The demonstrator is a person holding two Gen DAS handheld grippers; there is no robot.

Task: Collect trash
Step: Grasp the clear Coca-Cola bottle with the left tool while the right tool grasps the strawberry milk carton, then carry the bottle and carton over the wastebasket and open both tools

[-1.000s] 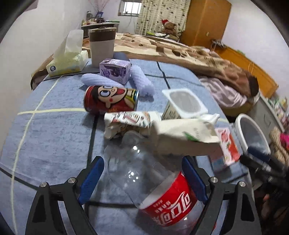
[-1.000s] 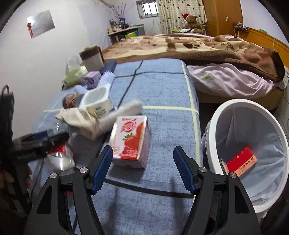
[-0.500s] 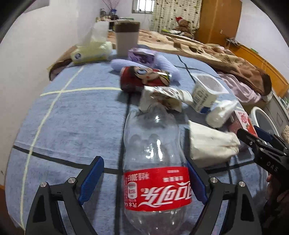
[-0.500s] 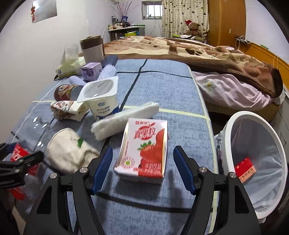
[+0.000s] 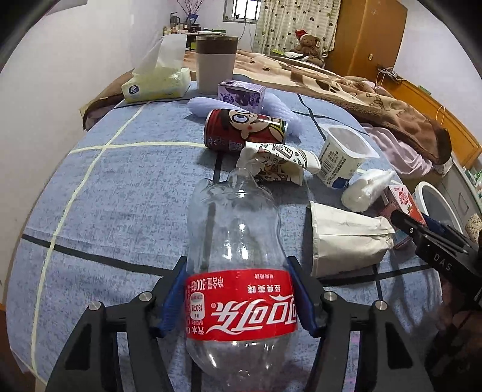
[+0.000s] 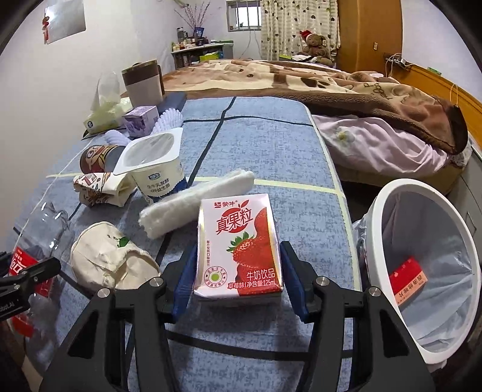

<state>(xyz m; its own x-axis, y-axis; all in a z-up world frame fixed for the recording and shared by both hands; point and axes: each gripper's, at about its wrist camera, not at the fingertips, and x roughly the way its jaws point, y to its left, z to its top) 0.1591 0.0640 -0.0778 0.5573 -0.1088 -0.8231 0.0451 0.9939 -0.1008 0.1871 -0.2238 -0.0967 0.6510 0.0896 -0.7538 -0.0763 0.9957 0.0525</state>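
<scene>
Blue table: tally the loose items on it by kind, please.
Plastic bottle: 1
Drink cartons: 2
Can: 1
Yogurt cup: 1
Crushed paper cups: 2
Rolled white cloth: 1
Tissue pack: 1
Lidded tumbler: 1
Total: 10

From my feed it's a bedroom: white walls (image 6: 60,99), small window (image 6: 244,15) with dotted curtains (image 6: 298,27), wooden wardrobe (image 5: 370,33), brown blanket (image 6: 346,84) over the bed, daylight coming in.

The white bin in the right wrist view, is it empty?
No, a red packet lies inside the white bin.
</scene>
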